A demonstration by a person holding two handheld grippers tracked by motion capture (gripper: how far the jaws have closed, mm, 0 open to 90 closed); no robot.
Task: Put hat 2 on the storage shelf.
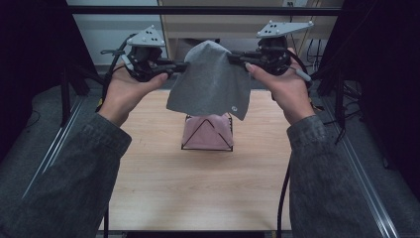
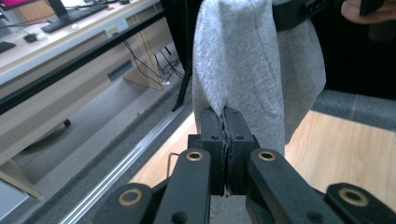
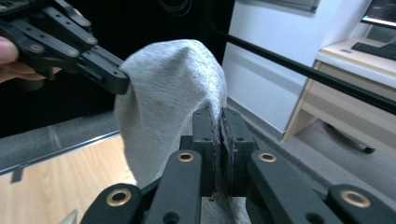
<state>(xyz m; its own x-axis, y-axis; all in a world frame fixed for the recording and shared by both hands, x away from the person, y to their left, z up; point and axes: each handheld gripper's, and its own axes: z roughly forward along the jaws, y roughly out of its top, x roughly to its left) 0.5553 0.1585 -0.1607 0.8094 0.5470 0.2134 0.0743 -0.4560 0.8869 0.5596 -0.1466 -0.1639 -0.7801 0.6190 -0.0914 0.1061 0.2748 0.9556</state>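
Note:
A grey cloth [image 1: 210, 79] hangs in the air above the far half of the table, held at two upper edges. My left gripper [image 1: 182, 66] is shut on its left edge, and in the left gripper view the cloth [image 2: 243, 60] rises from between the closed jaws of that gripper [image 2: 224, 116]. My right gripper [image 1: 233, 57] is shut on the right edge; the cloth [image 3: 168, 93] drapes leftward from its closed jaws [image 3: 217, 119]. A small round white tag [image 1: 234, 106] shows near the cloth's lower right corner. The other gripper [image 3: 100, 70] pinches the cloth's far edge in the right gripper view.
A folded pink cloth [image 1: 207, 133] lies in a black wire frame on the wooden table [image 1: 198, 188] under the hanging cloth. Black stands [image 1: 67, 84] and metal rails [image 1: 54, 148] flank the table. A desk with a keyboard [image 2: 70, 18] stands beyond.

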